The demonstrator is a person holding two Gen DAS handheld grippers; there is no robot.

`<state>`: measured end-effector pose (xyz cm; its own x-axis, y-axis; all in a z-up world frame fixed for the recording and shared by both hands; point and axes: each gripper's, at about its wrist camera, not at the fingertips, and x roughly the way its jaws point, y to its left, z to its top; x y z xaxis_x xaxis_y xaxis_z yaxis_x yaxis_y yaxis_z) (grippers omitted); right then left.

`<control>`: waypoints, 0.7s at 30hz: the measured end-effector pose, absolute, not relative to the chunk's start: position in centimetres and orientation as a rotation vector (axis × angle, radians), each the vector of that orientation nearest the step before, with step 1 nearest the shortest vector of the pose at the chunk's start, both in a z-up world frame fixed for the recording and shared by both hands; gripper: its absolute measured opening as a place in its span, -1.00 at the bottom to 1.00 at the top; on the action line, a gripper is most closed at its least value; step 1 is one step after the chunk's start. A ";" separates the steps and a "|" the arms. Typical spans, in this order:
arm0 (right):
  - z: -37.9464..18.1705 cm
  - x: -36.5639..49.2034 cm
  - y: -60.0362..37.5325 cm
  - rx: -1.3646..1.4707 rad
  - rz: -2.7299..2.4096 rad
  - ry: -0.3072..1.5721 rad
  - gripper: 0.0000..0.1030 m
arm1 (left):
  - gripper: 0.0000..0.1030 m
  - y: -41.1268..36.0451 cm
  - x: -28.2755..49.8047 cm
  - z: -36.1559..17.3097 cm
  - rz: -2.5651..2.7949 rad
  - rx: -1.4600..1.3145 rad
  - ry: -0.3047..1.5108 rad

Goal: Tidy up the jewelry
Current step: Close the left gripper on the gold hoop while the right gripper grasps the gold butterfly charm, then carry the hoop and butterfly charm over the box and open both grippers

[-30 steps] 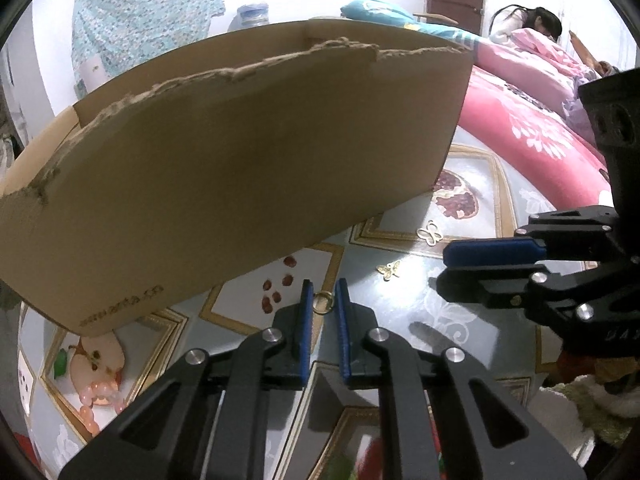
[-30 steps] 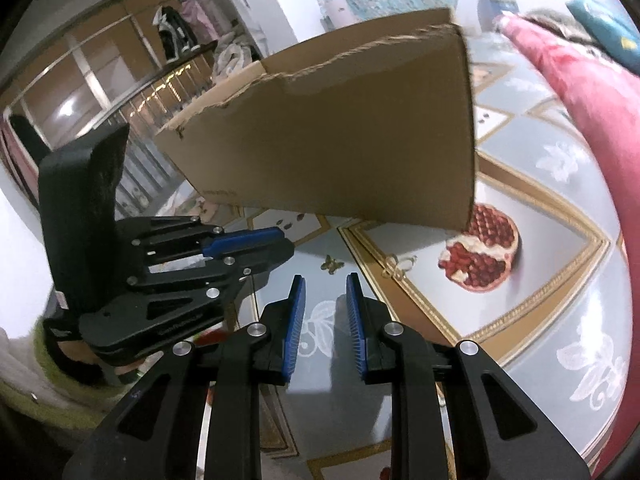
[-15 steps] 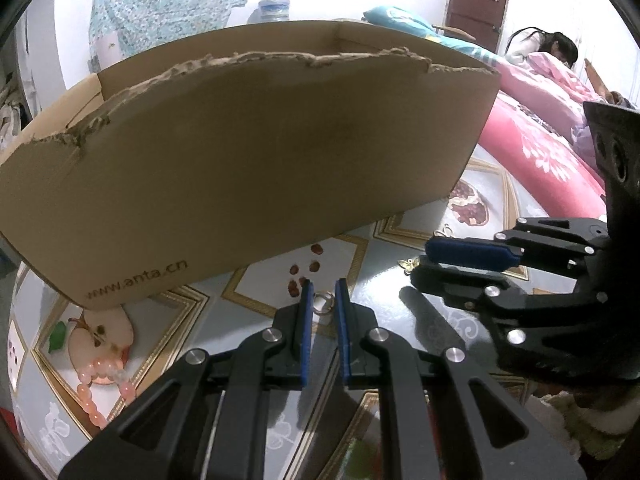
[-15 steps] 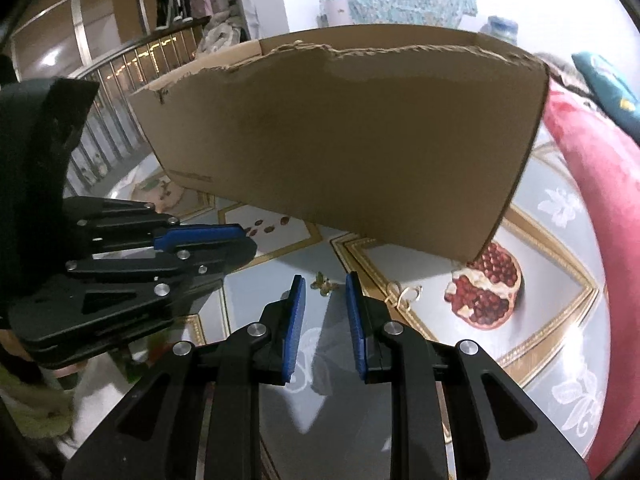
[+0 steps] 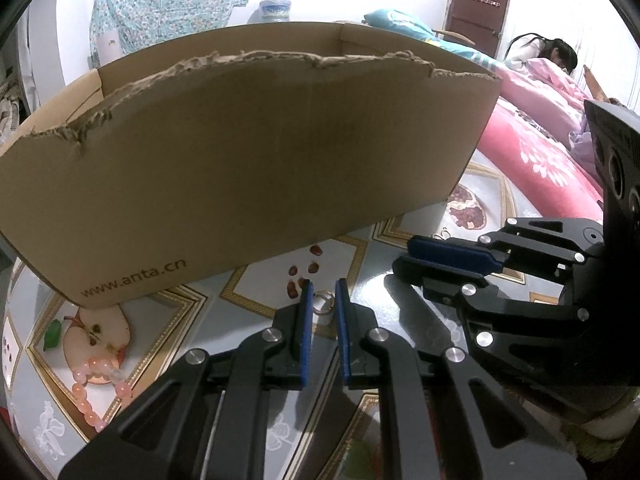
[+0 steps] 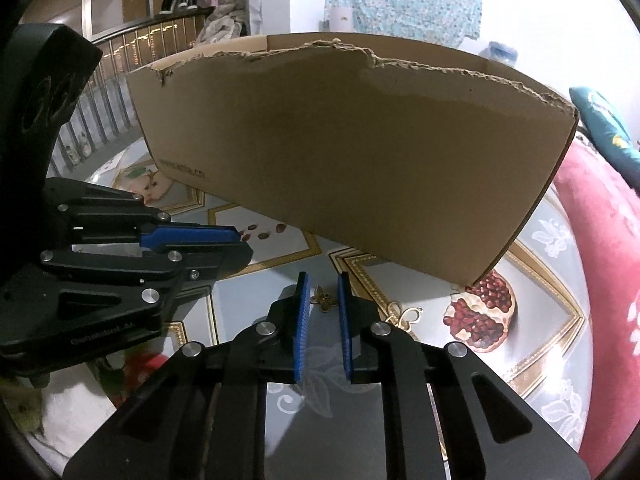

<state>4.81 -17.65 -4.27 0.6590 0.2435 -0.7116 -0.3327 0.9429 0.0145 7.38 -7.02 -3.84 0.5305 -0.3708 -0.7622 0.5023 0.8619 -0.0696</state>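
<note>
A brown cardboard box (image 5: 248, 152) stands on the patterned table; it also shows in the right wrist view (image 6: 360, 152). My left gripper (image 5: 322, 296) is open, its blue pads on either side of a small ring (image 5: 323, 305) lying on the table. My right gripper (image 6: 321, 290) is open around a small gold flower-shaped charm (image 6: 325, 299). A gold butterfly-shaped piece (image 6: 404, 314) lies just right of it. A pink bead bracelet (image 5: 96, 384) lies at the left in the left wrist view. Each gripper shows in the other's view, the right one (image 5: 440, 256) and the left one (image 6: 208, 240).
The glossy tablecloth (image 6: 540, 312) has fruit prints, a pomegranate (image 6: 480, 320) and an apple (image 5: 96, 332). A pink bedspread (image 5: 540, 160) with a person lying on it is at the right. A railing (image 6: 120, 80) is at the far left.
Both grippers have moved forward and lower toward the table. The ring now sits between the left pads and the flower charm between the right pads. Both stay open.
</note>
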 end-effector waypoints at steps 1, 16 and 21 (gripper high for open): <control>-4.3 4.8 -17.6 -0.124 0.327 0.785 -0.77 | -0.80 -7.0 7.4 -3.8 -0.524 0.166 0.866; -3.9 4.4 -17.9 -0.126 0.334 0.786 -0.80 | -0.80 -6.4 7.6 -3.7 -0.516 0.159 0.870; -3.4 4.0 -18.2 -0.123 0.334 0.772 -0.80 | -0.80 -6.1 7.5 -3.6 -0.516 0.156 0.868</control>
